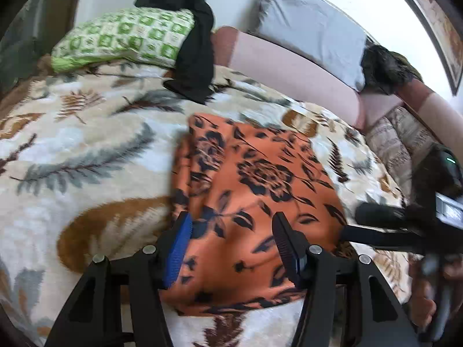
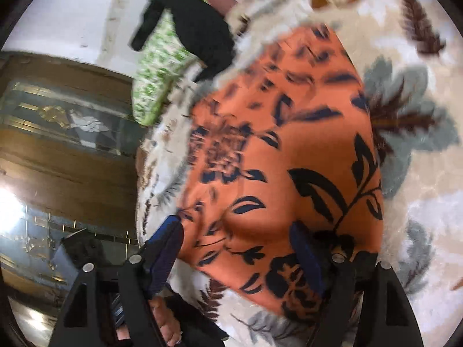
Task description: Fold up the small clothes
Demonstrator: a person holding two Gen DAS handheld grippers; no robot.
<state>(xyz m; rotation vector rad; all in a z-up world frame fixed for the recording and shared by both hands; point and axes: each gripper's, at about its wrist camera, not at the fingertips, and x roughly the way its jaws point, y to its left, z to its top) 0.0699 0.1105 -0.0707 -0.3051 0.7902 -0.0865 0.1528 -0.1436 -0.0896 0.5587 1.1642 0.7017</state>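
Left wrist: my left fingers [image 1: 231,231] spread wide over the orange floral garment [image 1: 254,190] lying on the leaf-print blanket [image 1: 86,156] | Right wrist: my right fingers [image 2: 240,248] spread, straddling that garment's [image 2: 277,159] near edge, holding nothing.

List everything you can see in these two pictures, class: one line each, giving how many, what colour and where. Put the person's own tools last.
Patterned garment: one, orange with dark flowers, flat on the blanket.
Blanket: one, cream with grey and brown leaves, covering the bed.
Pillow: one, green and white, at the far end.
Black garment: one, draped over the pillow.
Grey cushion: one, far right.
Wooden cabinet: one, brown, beside the bed.
Left tongs: black, blue pad, open over the orange garment.
Right tongs: black, blue pads, open over it.
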